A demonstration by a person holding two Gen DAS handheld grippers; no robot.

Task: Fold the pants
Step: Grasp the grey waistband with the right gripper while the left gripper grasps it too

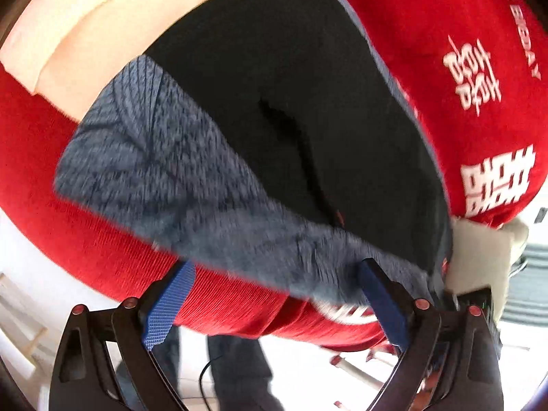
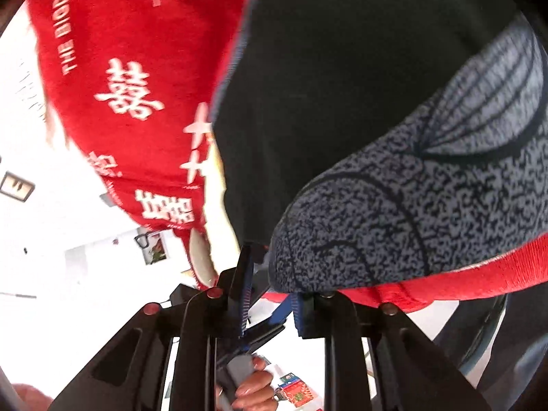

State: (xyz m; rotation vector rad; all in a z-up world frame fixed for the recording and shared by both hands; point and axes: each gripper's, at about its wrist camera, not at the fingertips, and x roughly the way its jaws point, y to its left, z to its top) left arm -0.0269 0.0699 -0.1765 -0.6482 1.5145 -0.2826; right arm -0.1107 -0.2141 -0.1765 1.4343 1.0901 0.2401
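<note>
The pants (image 1: 291, 102) are black with a speckled grey-blue fleece lining (image 1: 164, 157) turned out along the near edge. They lie spread on a red cloth (image 1: 462, 34) with white characters. My left gripper (image 1: 275, 304) is open wide at the cloth's near edge. The lining's edge lies just ahead of its right blue pad (image 1: 383, 301), untouched. In the right wrist view the pants (image 2: 342, 102) fill the upper right. My right gripper (image 2: 269, 294) has its jaws close together, pinching the near corner of the grey lining (image 2: 394, 222).
The red cloth (image 2: 137, 85) hangs over the near edge of the surface. A cream cushion-like surface (image 1: 68, 34) lies beyond it at upper left. A white soft object (image 1: 479, 260) sits at the cloth's right corner. A person's legs (image 1: 239, 370) and a hand (image 2: 253, 383) show below.
</note>
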